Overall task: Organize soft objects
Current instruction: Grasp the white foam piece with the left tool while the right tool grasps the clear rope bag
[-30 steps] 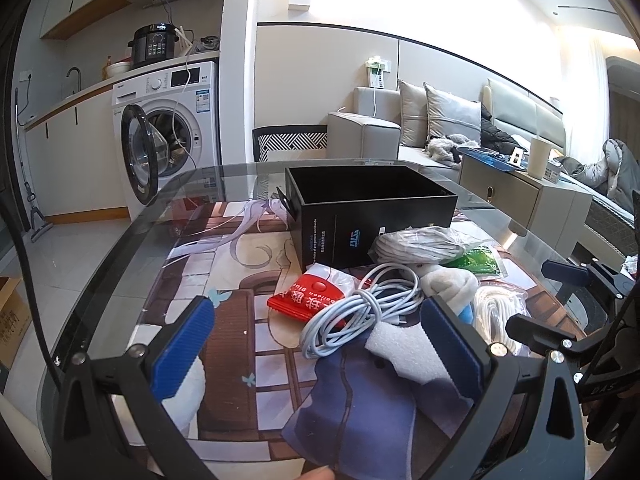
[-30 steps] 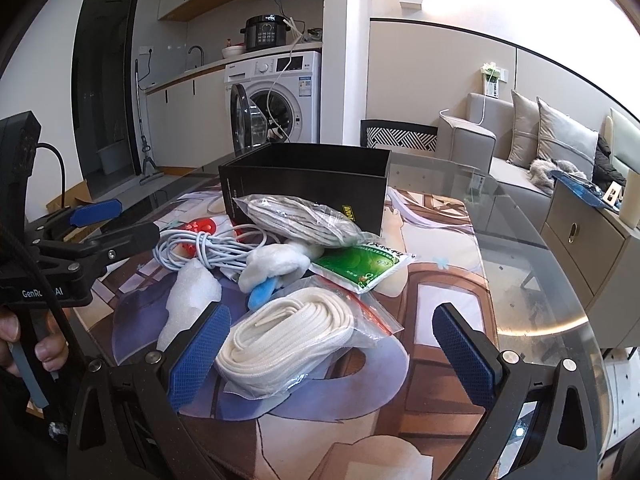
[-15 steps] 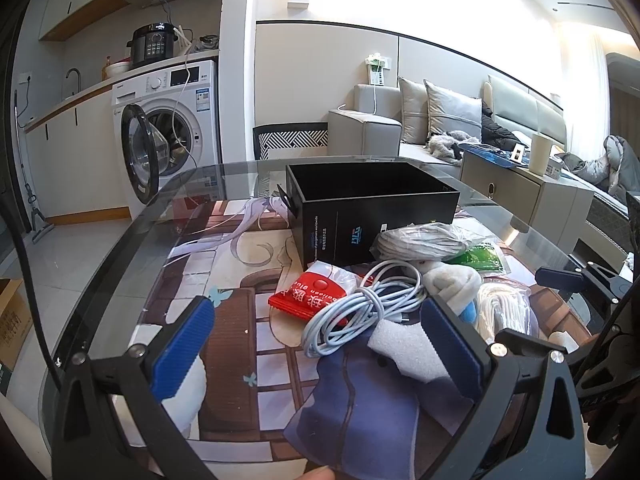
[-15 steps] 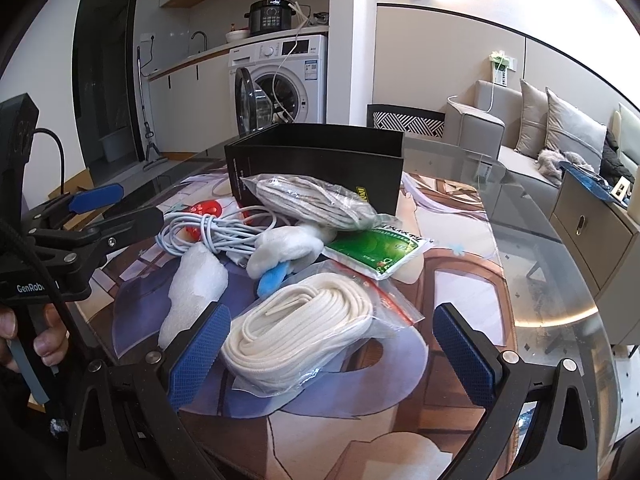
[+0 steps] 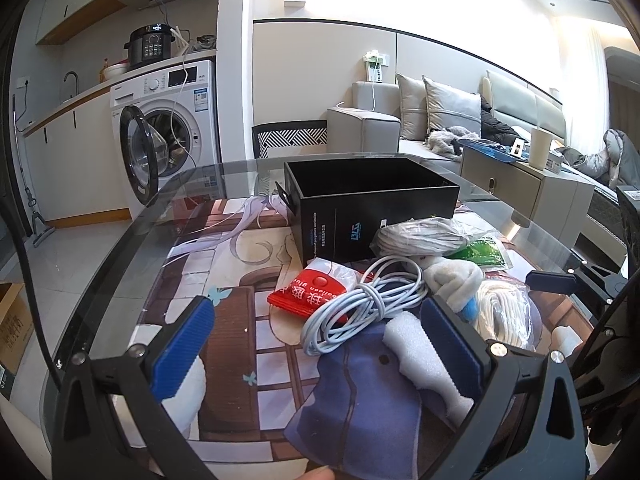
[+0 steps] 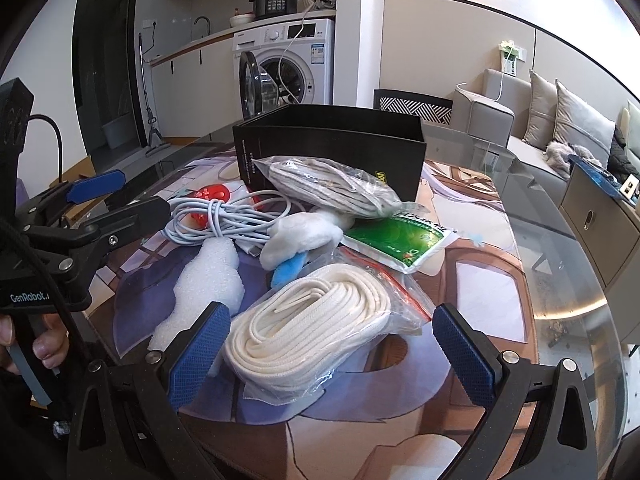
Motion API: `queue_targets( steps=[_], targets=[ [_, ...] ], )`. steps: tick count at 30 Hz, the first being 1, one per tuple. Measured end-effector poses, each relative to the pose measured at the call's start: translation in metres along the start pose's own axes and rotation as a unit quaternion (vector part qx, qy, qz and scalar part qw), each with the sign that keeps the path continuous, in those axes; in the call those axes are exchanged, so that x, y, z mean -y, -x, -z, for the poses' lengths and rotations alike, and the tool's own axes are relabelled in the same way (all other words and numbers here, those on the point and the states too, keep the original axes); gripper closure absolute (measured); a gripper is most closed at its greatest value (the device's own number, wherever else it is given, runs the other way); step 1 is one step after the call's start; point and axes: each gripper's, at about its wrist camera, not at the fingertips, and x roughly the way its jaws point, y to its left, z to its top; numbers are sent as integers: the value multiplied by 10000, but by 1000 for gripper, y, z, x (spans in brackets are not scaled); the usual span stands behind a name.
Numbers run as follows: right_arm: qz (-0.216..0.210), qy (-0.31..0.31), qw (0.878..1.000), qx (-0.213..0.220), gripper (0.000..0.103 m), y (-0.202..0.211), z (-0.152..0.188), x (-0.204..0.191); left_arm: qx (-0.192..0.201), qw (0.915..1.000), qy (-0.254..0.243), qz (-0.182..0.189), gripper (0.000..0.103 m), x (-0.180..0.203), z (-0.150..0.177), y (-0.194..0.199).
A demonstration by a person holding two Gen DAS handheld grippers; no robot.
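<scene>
Both claws: my left claw point(image 5: 316, 340) and right claw point(image 6: 332, 344) are spread wide, holding nothing.
Pile: rope bag point(image 6: 312, 332), cable point(image 5: 360, 300) on desk point(image 6: 560, 280), near box point(image 6: 332, 152).
Risk: I'd guess slick plastic slips, cable snags neighbours.

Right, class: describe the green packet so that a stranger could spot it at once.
Find the open black box on the glass table. At its front right corner, partly under the bagged grey cord, lies the green packet. It is flat and the only green thing in the pile.

Glossy glass table point(image 6: 560, 264), matt black box point(image 6: 332, 148), crinkled clear bag point(image 6: 400, 308)
</scene>
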Motion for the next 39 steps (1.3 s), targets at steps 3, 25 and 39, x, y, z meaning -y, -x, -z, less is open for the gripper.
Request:
queue_targets(
  steps=[3,25,39],
  targets=[
    [42,-32,9999,-113,0,-5,-3,-2,-13,10000,1,-1,0,0,1,0],
    [237,160,9978,-596,0,18,15,34,-289,9986,-284,333,0,21,2,-4],
    [277,-201,9976,-604,1,6,20,38,-804,9920,-740,633,0,49,11,-19]
  ],
)
